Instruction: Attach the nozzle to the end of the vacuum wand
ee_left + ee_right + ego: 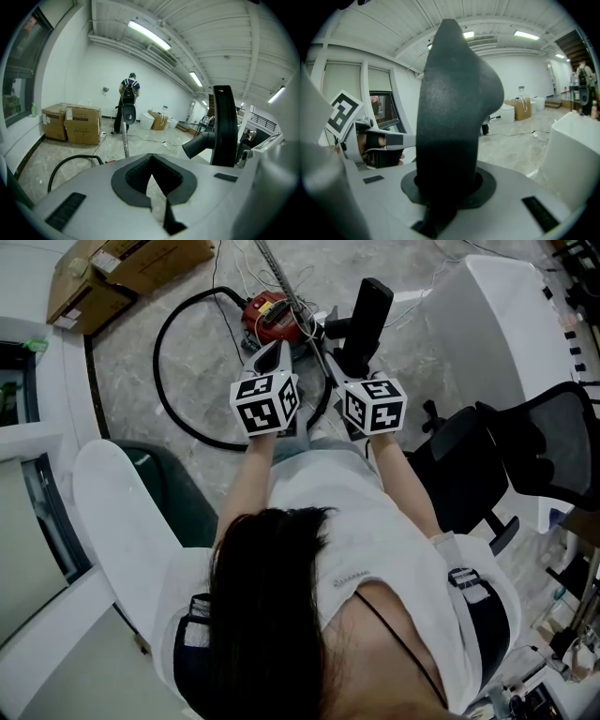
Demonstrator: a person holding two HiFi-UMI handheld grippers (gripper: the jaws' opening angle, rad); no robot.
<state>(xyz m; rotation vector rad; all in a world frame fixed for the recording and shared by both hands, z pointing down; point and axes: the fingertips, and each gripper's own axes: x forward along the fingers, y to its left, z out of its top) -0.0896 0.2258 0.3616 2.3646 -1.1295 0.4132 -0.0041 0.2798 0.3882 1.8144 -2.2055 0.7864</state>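
One pair, the right tongs (446, 190), pinches the black nozzle (457, 93) by its lower end and holds it upright in the air, with its neck (199, 144) free for joining. The left tongs (151, 160) are pressed together on nothing, probably ready to steady the wand. Beyond them stands a thin metal rod (125, 143), likely that wand, near the red vacuum (270, 317) and hose (80, 156).

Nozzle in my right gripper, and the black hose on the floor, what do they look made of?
Nozzle: likely moulded plastic, matte black; its surface shows fine grain and no shine. Hose: probably flexible rubber or plastic, black, since it bends in a smooth loop.
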